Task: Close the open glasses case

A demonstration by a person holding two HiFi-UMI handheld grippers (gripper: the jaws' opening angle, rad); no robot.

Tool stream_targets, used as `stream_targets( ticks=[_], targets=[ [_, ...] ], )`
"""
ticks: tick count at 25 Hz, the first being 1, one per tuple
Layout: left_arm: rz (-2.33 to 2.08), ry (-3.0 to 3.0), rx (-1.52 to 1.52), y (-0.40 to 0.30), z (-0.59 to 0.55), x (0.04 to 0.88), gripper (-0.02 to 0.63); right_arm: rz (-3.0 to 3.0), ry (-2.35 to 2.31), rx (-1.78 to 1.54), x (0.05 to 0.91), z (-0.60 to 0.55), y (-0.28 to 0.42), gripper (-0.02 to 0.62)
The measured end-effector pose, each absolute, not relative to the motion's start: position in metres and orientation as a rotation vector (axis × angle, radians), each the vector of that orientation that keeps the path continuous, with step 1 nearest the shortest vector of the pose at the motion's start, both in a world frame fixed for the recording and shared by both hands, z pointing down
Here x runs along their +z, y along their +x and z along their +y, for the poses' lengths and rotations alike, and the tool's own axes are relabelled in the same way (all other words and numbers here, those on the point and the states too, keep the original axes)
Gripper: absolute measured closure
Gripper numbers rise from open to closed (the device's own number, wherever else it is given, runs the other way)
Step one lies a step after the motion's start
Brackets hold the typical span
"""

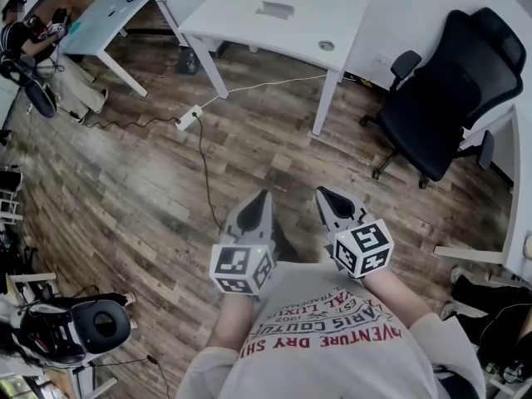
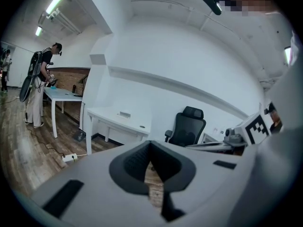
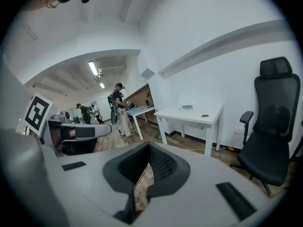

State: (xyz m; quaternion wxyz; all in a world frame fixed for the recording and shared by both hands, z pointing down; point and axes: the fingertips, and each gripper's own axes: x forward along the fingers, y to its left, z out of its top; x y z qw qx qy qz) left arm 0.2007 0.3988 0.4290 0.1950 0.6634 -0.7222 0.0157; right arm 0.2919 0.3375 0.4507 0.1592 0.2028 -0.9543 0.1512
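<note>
No glasses case shows in any view. Both grippers are held close to the person's chest, above the wooden floor and pointing forward. In the head view the left gripper (image 1: 263,198) has its jaws together with nothing in them. The right gripper (image 1: 325,194) beside it is the same. In the left gripper view the left gripper (image 2: 150,144) has dark pads meeting at the tip, and only a thin strip of floor shows between them. The right gripper view shows the right gripper (image 3: 148,146) with its pads touching too, and nothing held.
A white desk (image 1: 249,25) stands ahead with a small flat item (image 1: 275,9) on it. A black office chair (image 1: 449,98) is to the right. A power strip (image 1: 189,117) and its cable lie on the floor. A person (image 1: 33,44) works at a pale blue table (image 1: 100,15), far left.
</note>
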Motion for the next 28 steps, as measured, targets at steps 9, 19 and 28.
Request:
stream_targets(
  ticks=[9,19,28],
  targets=[
    [-1.921,1.933,0.061,0.071,0.298,0.415,0.603,-2.68,0.7,0.45,0.436,0.247,0.171,0.583],
    [-1.852,1.982,0.114,-0.054,0.214,0.408,0.603,-2.654,0.814,0.485,0.423,0.164,0.058,0.583],
    [-1.849,1.919,0.106,-0.104,0.161,0.438,0.603,-2.612,0.798,0.519,0.45,0.1,0.017,0.583]
  ],
)
